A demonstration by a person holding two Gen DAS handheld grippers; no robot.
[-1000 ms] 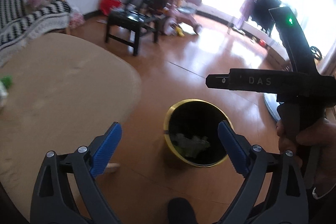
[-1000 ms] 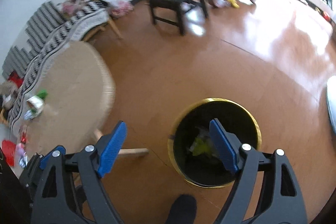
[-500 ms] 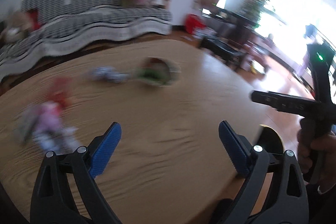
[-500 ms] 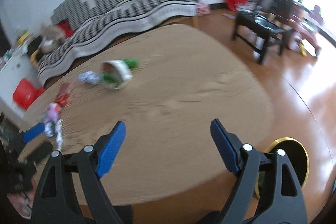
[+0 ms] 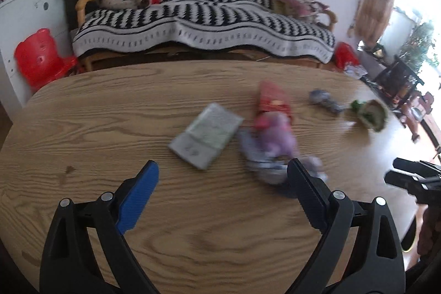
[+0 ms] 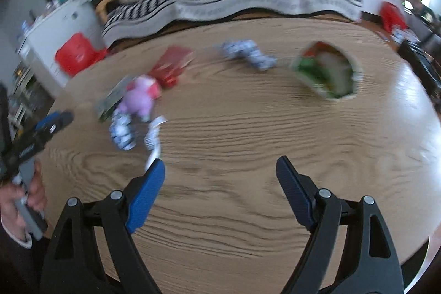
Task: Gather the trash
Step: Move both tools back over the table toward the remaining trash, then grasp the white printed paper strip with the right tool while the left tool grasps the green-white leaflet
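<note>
Both grippers are now swinging from the bin to the wooden table (image 5: 82, 128). Left gripper (image 5: 223, 178) and right gripper (image 6: 220, 172) are hovering wide, empty, near the purple wrapper (image 5: 275, 134).

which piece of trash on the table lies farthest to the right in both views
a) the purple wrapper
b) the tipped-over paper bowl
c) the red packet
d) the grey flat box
b: the tipped-over paper bowl sits at the right end of the litter in both views, beyond the blue-white crumpled wrapper, the red packet, the purple wrapper and the grey flat box.
</note>
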